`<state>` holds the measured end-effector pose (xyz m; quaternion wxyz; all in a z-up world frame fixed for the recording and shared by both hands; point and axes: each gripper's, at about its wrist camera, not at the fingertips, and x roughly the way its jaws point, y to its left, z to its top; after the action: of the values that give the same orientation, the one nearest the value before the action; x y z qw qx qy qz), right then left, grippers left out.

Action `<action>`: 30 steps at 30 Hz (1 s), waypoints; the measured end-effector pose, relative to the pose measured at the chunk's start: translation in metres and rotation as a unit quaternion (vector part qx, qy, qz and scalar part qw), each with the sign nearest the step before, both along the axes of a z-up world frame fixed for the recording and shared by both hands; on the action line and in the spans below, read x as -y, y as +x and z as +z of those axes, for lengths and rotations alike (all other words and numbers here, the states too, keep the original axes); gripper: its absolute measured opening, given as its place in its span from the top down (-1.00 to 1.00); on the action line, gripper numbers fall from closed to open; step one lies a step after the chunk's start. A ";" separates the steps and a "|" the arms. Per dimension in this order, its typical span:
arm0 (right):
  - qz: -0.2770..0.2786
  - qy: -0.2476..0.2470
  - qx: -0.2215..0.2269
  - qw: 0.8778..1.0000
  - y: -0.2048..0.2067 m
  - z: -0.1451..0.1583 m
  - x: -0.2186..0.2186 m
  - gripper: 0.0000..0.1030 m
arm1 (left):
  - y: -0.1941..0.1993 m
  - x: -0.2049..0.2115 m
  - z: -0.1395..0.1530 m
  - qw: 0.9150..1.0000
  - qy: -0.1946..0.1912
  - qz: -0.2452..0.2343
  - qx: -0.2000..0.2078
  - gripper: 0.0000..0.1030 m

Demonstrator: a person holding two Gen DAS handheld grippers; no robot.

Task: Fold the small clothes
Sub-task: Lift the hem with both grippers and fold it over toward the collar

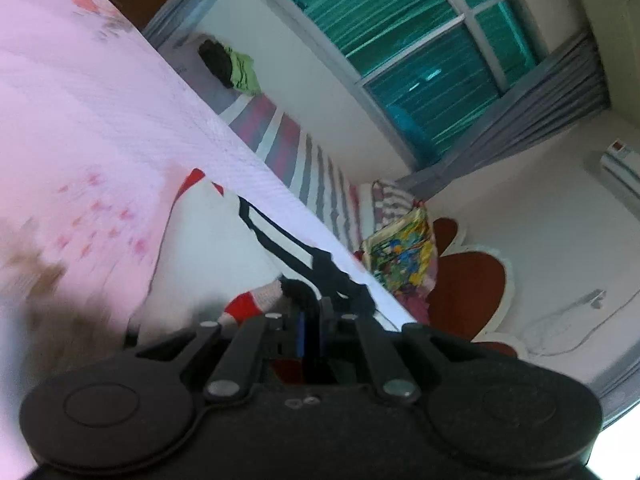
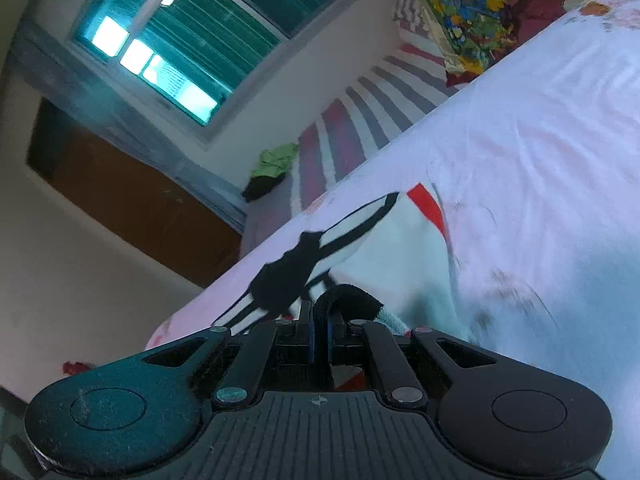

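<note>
Both tools are clamped tight on the little garment (image 1: pixel 224 248): the left tool (image 1: pixel 316 316) pinches its black-trimmed edge, the right tool (image 2: pixel 320 320) grips a black band. The white cloth with red patches trails forward from both tools onto the pink bedsheet (image 2: pixel 540 140) (blurred, mid-carry). Its length runs ahead, neither hand nearer.

Right gripper (image 2: pixel 320 344) was clamped on black trim of a white garment (image 2: pixel 384 256), which lay across the pink bedsheet (image 2: pixel 540 152).
</note>
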<state>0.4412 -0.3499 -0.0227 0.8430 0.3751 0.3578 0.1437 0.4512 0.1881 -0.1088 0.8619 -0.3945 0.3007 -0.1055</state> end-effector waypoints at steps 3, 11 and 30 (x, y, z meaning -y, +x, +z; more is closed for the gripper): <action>-0.005 0.000 -0.023 1.000 0.037 -0.022 -0.002 0.91 | 0.037 -0.004 -0.016 1.000 0.003 -0.009 -0.020 0.90; -0.045 -0.073 0.013 0.996 0.076 -0.041 -0.006 -0.29 | 0.074 -0.004 -0.011 0.997 0.050 -0.015 0.057 -0.60; 0.133 -0.287 0.038 0.948 0.089 -0.074 -0.070 0.36 | 0.096 0.052 -0.026 0.929 0.303 -0.211 0.011 0.84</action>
<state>0.5302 -0.2799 -0.0964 0.9012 0.0605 0.3983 0.1601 0.5476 0.1360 -0.1351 0.9016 -0.0405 0.3849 -0.1935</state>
